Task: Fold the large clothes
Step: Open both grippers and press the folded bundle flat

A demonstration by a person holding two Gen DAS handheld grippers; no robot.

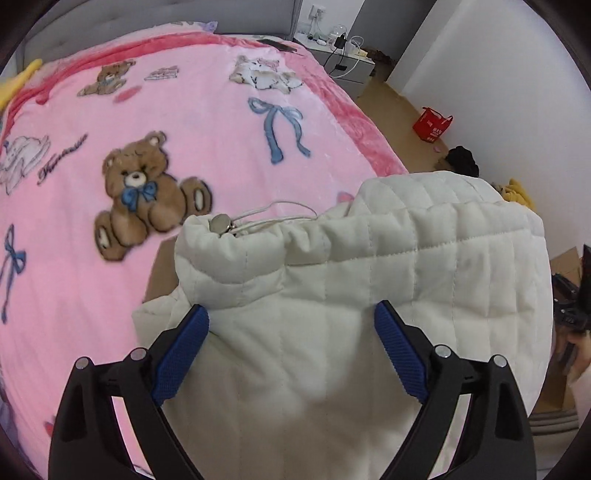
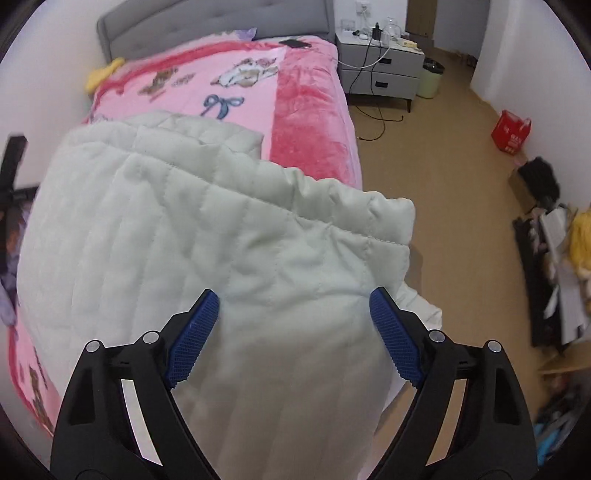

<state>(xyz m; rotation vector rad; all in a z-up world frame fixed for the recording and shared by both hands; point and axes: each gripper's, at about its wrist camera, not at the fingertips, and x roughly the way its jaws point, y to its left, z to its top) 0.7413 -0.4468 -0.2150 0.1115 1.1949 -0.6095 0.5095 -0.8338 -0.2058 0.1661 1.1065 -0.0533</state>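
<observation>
A cream quilted jacket (image 1: 369, 295) lies bunched at the near edge of a bed with a pink teddy-bear blanket (image 1: 166, 129). Its drawstring hem with a metal toggle (image 1: 221, 223) faces the bed's middle. My left gripper (image 1: 291, 317) is open, its blue pads either side of a fold of the jacket. In the right wrist view the same jacket (image 2: 184, 240) hangs partly over the bed's right edge. My right gripper (image 2: 293, 302) is open, its pads wide apart around the jacket's fabric.
The pink blanket (image 2: 306, 122) covers the bed, with a grey headboard (image 2: 221, 22) behind. A grey nightstand (image 2: 384, 70) with cables stands to the right. A red bag (image 2: 511, 131) and a clothes pile (image 2: 554, 258) lie on the brown floor.
</observation>
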